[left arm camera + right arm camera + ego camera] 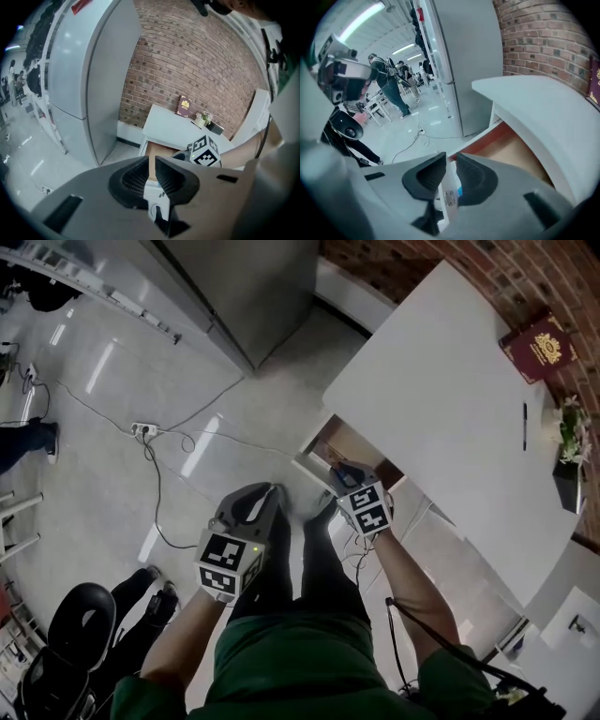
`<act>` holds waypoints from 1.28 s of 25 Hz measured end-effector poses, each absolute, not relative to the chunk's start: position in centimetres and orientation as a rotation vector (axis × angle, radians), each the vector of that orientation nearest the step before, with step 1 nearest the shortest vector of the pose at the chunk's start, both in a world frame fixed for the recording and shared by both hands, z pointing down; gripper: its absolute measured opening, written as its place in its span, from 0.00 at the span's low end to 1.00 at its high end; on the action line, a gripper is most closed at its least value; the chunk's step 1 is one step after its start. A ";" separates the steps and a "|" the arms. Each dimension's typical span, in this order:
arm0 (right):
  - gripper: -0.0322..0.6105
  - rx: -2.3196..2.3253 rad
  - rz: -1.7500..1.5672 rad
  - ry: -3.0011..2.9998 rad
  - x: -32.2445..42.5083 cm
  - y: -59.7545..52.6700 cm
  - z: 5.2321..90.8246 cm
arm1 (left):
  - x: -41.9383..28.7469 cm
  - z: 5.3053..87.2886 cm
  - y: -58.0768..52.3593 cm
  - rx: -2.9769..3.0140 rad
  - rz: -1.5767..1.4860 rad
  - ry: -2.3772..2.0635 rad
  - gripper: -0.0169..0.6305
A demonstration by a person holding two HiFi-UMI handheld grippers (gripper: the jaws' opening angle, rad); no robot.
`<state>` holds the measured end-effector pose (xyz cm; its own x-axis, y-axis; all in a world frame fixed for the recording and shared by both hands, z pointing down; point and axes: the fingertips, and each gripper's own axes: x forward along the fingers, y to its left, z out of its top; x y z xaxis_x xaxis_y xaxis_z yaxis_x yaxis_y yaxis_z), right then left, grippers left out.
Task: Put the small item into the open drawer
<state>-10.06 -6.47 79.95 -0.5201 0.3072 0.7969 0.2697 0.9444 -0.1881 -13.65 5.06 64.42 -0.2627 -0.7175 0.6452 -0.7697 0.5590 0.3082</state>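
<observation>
Item (460, 191) seen only as a blue fleck at lower centre of the right gripper view, in the gap of the right claw (450, 169), beside a white strip (446, 180) bearing a metal plate (450, 198); too small to tell whether touched. Right claw released, jaws a little apart, at the front corner of the open drawer (354, 448) under the worktop (450, 399). Left claw (152, 165) at lower left of the head view, jaws a slit apart, empty.
</observation>
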 end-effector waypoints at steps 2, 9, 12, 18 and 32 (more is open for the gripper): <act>0.16 -0.399 0.074 -2.194 -10.6 -6.4 77.5 | -14.2 63.7 4.9 1.200 0.095 -2.046 0.08; 0.14 -0.377 0.031 -2.370 -12.5 -6.9 68.8 | -16.1 60.2 3.9 1.231 0.103 -2.121 0.08; 0.12 -0.354 -0.010 -2.442 -13.8 -7.7 64.6 | -18.2 58.5 3.7 1.223 0.129 -2.179 0.08; 0.09 -0.302 -0.087 -2.639 -16.7 -10.0 54.1 | -22.3 52.0 3.4 1.217 0.132 -2.331 0.08; 0.06 -0.114 -0.109 -3.002 -18.9 -12.7 34.9 | -24.4 36.7 1.2 1.323 0.026 -2.598 0.08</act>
